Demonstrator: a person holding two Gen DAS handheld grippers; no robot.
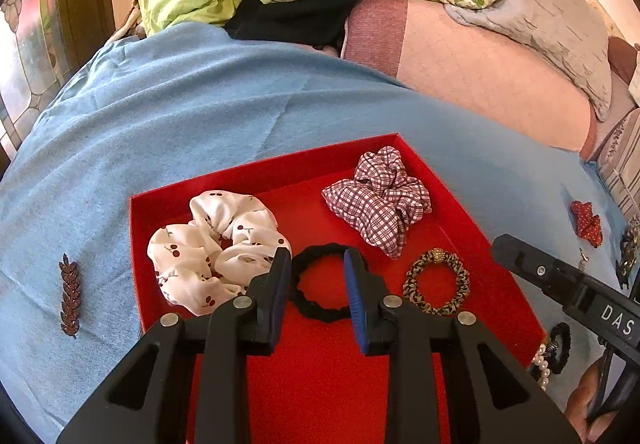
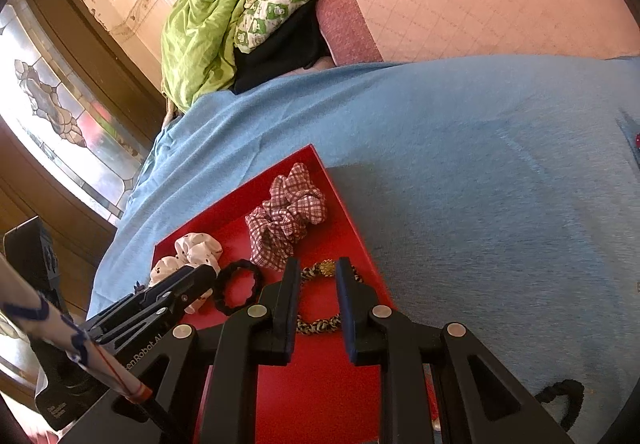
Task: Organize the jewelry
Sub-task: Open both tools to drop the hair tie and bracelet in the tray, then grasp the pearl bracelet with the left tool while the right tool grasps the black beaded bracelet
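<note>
On the blue cloth (image 1: 200, 115), far left, a brown leaf-shaped brooch (image 1: 69, 296) is seen lying flat, well apart from the red tray (image 1: 256, 171). Inside the tray, four items are noted from left to right: a white cherry-print scrunchie (image 1: 208, 244), a black hair tie (image 1: 320, 284), a checked scrunchie (image 1: 380, 199) further back, and a leopard-pattern hair tie (image 1: 438, 280) with a gold bead.

The left gripper (image 1: 318, 272) is held over the tray with its jaws parted. The black hair tie lies flat on the tray floor beneath and between the fingertips; no clamping is seen.

The right gripper (image 2: 318, 280) is likewise held with its jaws a little apart. The leopard-pattern hair tie (image 2: 320, 296) lies between its fingers on the tray floor, partly hidden by them; no grip is evident.

Right of the tray, on the cloth, a pearl strand (image 1: 541, 362) with a second black tie (image 1: 560, 344) and a red dotted scrunchie (image 1: 586, 222) are recorded.
</note>
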